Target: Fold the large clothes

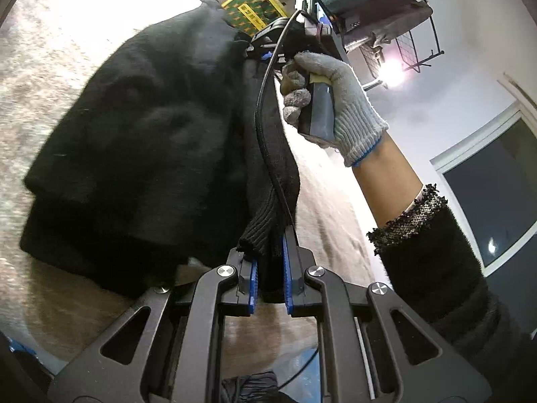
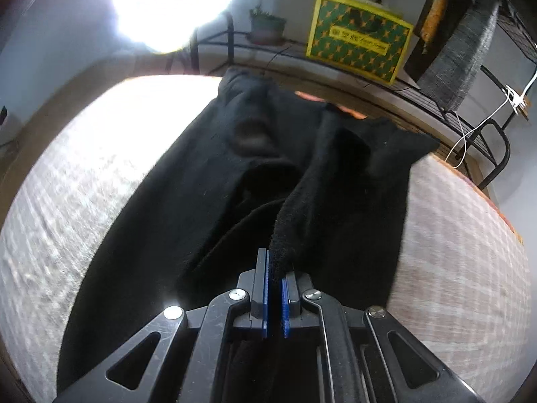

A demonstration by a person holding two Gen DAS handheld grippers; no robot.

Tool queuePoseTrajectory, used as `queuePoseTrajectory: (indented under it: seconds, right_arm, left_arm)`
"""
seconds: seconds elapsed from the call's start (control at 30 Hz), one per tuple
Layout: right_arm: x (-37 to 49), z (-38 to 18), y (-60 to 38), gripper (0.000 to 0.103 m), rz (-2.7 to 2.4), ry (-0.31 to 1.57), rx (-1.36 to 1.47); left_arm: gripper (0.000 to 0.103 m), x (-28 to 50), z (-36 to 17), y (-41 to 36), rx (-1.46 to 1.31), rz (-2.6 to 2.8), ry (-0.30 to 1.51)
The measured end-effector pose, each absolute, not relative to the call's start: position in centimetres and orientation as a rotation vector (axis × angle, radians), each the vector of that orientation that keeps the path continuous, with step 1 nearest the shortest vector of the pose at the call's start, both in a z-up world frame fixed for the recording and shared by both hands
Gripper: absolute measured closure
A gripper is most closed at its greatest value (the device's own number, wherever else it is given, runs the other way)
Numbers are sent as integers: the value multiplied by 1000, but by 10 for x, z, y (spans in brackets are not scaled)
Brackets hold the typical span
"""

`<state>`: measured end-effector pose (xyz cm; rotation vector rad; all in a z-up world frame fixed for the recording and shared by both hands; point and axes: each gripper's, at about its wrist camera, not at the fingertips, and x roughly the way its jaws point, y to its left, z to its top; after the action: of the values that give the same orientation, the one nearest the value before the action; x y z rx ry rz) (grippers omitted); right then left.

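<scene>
Garment is lying on the bed, its long axis running away from both grippers. Left gripper is pinching a ribbed edge; right gripper is clamping a fuzzy edge, equally near.

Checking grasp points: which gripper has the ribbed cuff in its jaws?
The left gripper: a ribbed cuff of the black garment sticks out between its jaws. The right gripper pinches a plain fuzzy edge instead.
</scene>
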<state>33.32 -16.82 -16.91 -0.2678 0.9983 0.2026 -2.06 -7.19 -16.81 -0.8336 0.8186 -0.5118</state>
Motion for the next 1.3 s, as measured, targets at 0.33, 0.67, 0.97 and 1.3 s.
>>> queuePoseTrajectory:
  seconds: [0.33,0.67,0.97,1.3]
  right_arm:
    - [282,-117,-226,71,454,912,50]
    - [169,-119,-285,70,432,933,123]
    - [124,-121,-302,71,391,915,86]
    - [132,-137,-280,75,491,877,138]
  left_arm:
    - [93,-31,-153,-69,-756,-447,809]
    - [93,-69,-111,-48,-565,-399,768]
    - [93,-12,-61,-33,-415,-421,753]
    - [93,178,-22,-88,-139,-447,774]
